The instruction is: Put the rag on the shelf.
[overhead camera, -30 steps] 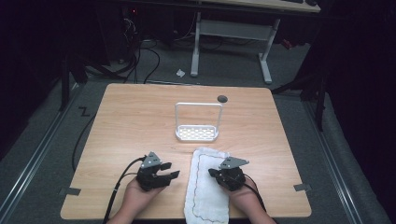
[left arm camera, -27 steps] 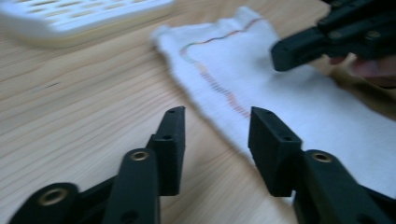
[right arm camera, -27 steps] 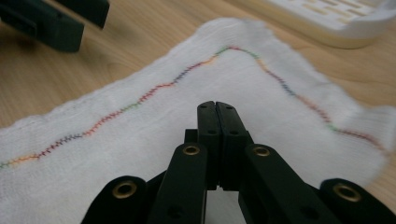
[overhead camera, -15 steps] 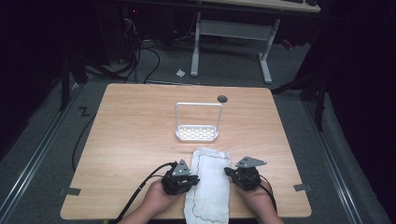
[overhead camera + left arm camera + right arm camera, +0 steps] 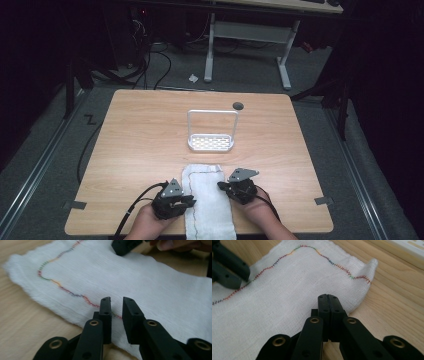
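Note:
A white towel [image 5: 209, 200] with a multicoloured stitched hem lies flat at the table's near edge, between my two grippers. My left gripper [image 5: 190, 201] is at its left edge. In the left gripper view its jaws [image 5: 116, 300] stand a narrow gap apart over the hem of the towel [image 5: 130, 275], having just been opening, and nothing is pinched between them. My right gripper [image 5: 221, 186] is at the towel's right edge. In the right gripper view it is shut [image 5: 328, 296], jaws pressed together over the border of the towel [image 5: 287, 290], with no cloth visibly caught.
A white wire rack [image 5: 211, 135] with a perforated base stands mid-table beyond the towel. A small dark disc [image 5: 238, 105] lies near the far edge. Tape strips [image 5: 323, 201] mark the near corners. Bare wood surrounds the towel on both sides.
The left gripper, wide open and well left of the towel a second ago, has come to its left edge with jaws much narrower. The right gripper shifted right, then back to the right edge.

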Demonstrator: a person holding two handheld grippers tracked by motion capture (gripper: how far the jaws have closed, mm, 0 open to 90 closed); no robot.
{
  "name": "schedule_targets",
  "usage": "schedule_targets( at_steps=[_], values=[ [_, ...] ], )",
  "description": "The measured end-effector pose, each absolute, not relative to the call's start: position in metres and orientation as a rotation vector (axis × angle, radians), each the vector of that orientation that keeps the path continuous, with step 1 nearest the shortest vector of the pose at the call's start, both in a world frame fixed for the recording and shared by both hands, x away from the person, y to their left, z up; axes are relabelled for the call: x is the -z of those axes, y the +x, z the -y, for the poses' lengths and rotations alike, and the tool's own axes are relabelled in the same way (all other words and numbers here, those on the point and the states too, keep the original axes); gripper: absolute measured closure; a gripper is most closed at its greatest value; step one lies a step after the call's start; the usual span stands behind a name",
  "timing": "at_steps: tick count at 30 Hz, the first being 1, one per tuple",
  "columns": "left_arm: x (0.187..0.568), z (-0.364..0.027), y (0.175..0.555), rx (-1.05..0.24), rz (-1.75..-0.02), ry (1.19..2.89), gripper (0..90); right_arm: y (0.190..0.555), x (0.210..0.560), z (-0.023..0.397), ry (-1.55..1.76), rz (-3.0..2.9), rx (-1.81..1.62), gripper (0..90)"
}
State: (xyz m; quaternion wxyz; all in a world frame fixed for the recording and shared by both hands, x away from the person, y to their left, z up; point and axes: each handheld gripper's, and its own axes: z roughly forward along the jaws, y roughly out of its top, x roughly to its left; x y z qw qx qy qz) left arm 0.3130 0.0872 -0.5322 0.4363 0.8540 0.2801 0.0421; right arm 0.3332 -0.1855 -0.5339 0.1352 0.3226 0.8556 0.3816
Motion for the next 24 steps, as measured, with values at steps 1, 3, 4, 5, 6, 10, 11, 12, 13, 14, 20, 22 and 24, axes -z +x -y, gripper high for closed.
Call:
schedule_targets(
  at_steps=[1,3,4,5,6,10,11,12,13,14,20,22,24],
  values=[
    [0.532,-0.087,0.313,-0.105,-0.697,2.125,74.4,0.333,0.534,0.185,0.935,-2.479,-1.105,90.0],
    [0.528,-0.100,0.325,-0.123,-0.755,2.028,70.9,0.333,0.534,0.187,0.932,-2.482,-1.106,89.9],
    [0.528,-0.100,0.325,-0.123,-0.755,2.028,68.0,0.332,0.534,0.187,0.933,-2.479,-1.108,89.7],
    [0.526,-0.103,0.330,-0.149,-0.781,2.000,68.0,0.332,0.534,0.187,0.933,-2.479,-1.108,89.7],
    [0.526,-0.106,0.337,-0.182,-0.818,1.968,64.7,0.331,0.534,0.187,0.925,-2.480,-1.100,89.6],
    [0.533,-0.106,0.366,-0.249,-0.924,1.925,57.5,0.328,0.535,0.188,0.902,-2.471,-1.103,88.8],
    [0.533,-0.106,0.366,-0.249,-0.924,1.925,56.4,0.328,0.535,0.188,0.902,-2.471,-1.103,88.8],
    [0.535,-0.103,0.373,-0.255,-0.939,1.932,55.1,0.327,0.535,0.189,0.902,-2.467,-1.102,88.8],
    [0.538,-0.097,0.380,-0.257,-0.951,1.947,54.6,0.326,0.535,0.190,0.903,-2.466,-1.101,88.8],
    [0.538,-0.097,0.380,-0.257,-0.951,1.947,54.5,0.326,0.535,0.190,0.903,-2.466,-1.101,88.8],
    [0.539,-0.078,0.394,-0.274,-0.956,2.028,63.6,0.325,0.536,0.191,0.881,-2.465,-1.099,88.6],
    [0.539,-0.075,0.395,-0.288,-0.955,2.033,64.6,0.326,0.536,0.191,0.877,-2.469,-1.101,88.6],
    [0.540,-0.073,0.398,-0.265,-0.995,2.002,67.1,0.326,0.536,0.192,0.874,-2.473,-1.101,88.4]
  ],
)
